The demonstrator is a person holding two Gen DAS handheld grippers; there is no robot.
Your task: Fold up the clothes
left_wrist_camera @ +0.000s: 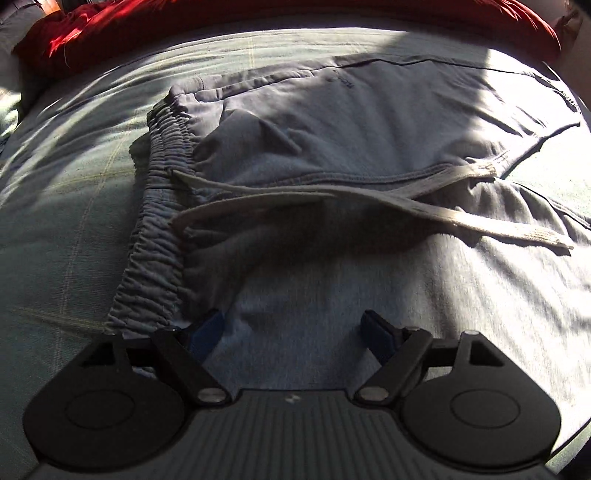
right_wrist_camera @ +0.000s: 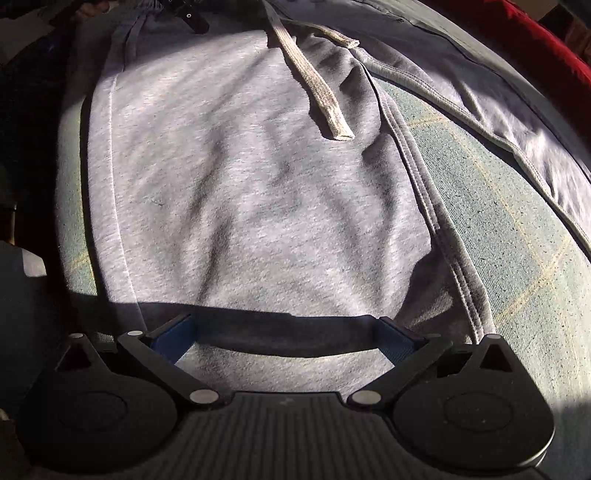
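Plainly, the grey sweatpants (left_wrist_camera: 369, 295) lie spread on the bed (left_wrist_camera: 74, 206), its pale green checked cover showing beside them, with a red cloth (left_wrist_camera: 258, 22) bunched at the far edge. The left gripper (left_wrist_camera: 295, 328) hangs over the cloth just beside the waistband (left_wrist_camera: 162, 236), jaws wide apart and holding nothing; the drawstring (left_wrist_camera: 369, 201) trails loose across the front. The right gripper (right_wrist_camera: 288, 332) sits low over one leg (right_wrist_camera: 258, 203), jaws likewise wide and empty, the second leg (right_wrist_camera: 517, 122) splayed off to the side with a strip of bed between them. To fold well, I judge that each gripper should take an outer edge, the left at the waistband corner and the right along the leg seam (right_wrist_camera: 417, 155), pinching both layers so the underside does not lag. Tucking the drawstring in first would probably keep it from poking out of the fold. Deep shadow hides the near cloth, so check each grip before lifting.
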